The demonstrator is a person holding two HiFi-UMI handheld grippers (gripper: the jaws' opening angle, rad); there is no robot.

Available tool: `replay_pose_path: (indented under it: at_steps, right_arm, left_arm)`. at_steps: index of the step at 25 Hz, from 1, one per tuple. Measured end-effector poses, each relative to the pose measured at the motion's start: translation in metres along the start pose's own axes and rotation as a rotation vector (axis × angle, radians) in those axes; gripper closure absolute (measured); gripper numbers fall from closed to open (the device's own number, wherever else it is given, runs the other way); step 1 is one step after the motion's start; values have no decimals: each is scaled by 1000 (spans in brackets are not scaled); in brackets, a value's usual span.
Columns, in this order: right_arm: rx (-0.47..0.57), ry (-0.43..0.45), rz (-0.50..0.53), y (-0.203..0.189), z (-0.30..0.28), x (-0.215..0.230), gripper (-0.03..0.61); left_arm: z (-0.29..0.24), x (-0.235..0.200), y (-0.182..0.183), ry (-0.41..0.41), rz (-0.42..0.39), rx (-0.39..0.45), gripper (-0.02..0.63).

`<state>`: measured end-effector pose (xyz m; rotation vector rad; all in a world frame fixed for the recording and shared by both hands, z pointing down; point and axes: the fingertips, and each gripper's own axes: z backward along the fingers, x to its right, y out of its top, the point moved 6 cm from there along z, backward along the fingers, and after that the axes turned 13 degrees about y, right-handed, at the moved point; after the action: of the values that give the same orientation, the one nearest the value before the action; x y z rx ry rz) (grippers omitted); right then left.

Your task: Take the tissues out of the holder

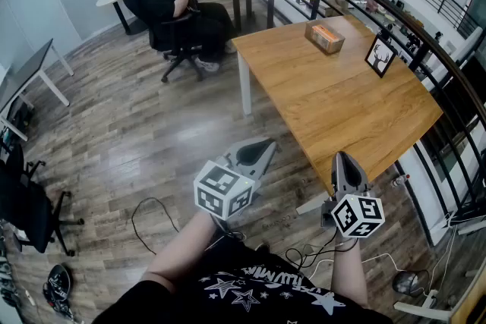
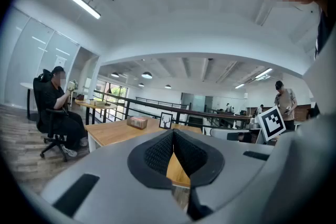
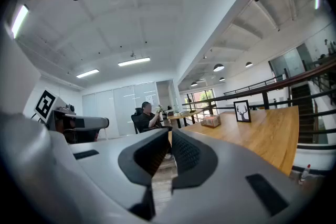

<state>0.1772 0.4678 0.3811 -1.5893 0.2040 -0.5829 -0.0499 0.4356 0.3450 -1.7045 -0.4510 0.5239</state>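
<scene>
Left hand-held gripper (image 1: 263, 147): jaws closed, empty. Tissue holder (image 1: 324, 36): far side of the tabletop (image 1: 342, 110), well apart from both grippers. Expect light, soft, easily torn sheets, so pinch the topmost one. Right hand-held gripper (image 1: 343, 158): jaws closed, empty.

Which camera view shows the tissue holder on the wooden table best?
The head view: it shows the tissue holder from above, with its top face visible. The left gripper view and the right gripper view show it only small and side-on, far across the table.
</scene>
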Motion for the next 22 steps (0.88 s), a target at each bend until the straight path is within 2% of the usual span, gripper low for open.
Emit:
replay_pose_path:
  at_steps: [9,15,22]
  right_arm:
    - [14,-22,-4,10,36,18,548]
    - [14,-30,-12,7,39,22,548]
    - [-10,-26,19,7,38,24,549]
  left_arm:
    - [-7,46,-5,-31,-9,-9,601]
    - [-12,52,-6,-47,-20,-5,601]
    - [-13,51,-7,-28,7,0,600]
